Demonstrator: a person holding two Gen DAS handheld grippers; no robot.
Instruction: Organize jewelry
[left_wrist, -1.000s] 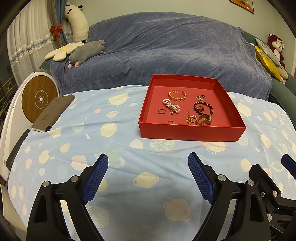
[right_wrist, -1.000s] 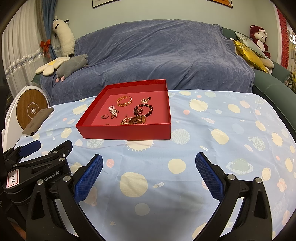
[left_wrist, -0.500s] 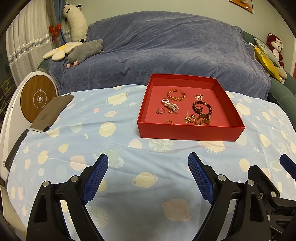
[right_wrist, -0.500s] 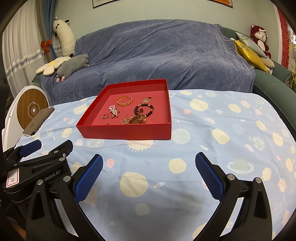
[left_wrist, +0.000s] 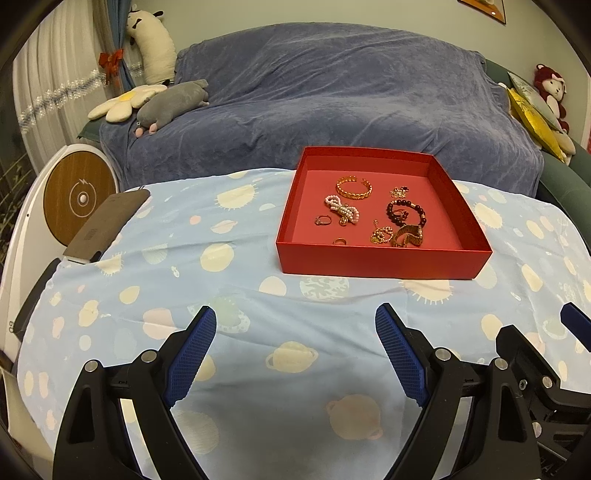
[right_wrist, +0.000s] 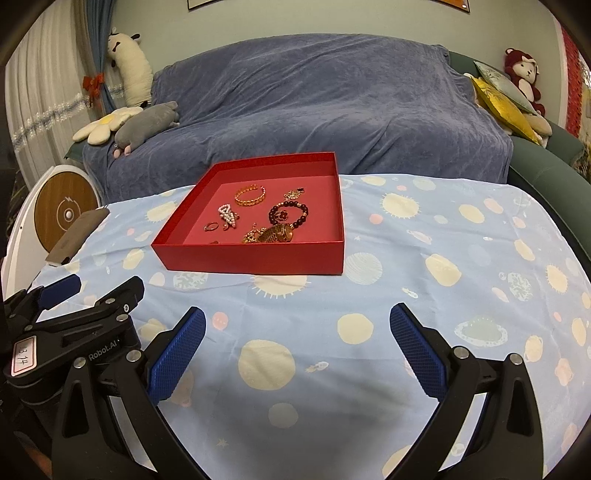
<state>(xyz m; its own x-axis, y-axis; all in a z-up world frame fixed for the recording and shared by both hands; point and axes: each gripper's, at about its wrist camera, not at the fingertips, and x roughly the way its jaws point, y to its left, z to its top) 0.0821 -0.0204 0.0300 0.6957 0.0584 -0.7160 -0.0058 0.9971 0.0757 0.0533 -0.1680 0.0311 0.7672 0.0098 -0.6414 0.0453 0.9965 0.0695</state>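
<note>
A shallow red tray (left_wrist: 380, 264) (right_wrist: 251, 262) stands on the table's far half. In it lie a gold bangle (left_wrist: 353, 187) (right_wrist: 250, 195), a pearl bow clip (left_wrist: 341, 211) (right_wrist: 228, 215), a dark bead bracelet (left_wrist: 405, 213) (right_wrist: 288, 215), a gold watch (left_wrist: 408, 235) (right_wrist: 275, 233), and several rings and small gold pieces. My left gripper (left_wrist: 295, 347) is open and empty above the cloth, well short of the tray. My right gripper (right_wrist: 297, 349) is open and empty too, nearer than the tray and to its right. The left gripper's body shows in the right wrist view (right_wrist: 74, 328).
A light blue tablecloth with planets (left_wrist: 229, 258) covers the table. A brown phone-like slab (left_wrist: 107, 225) lies at the left edge beside a round white and wood device (left_wrist: 79, 199). A blue-covered sofa (left_wrist: 332, 92) with plush toys stands behind.
The left wrist view has shifted slightly, so the tray sits a little lower and further left in it. Both grippers stay open and empty.
</note>
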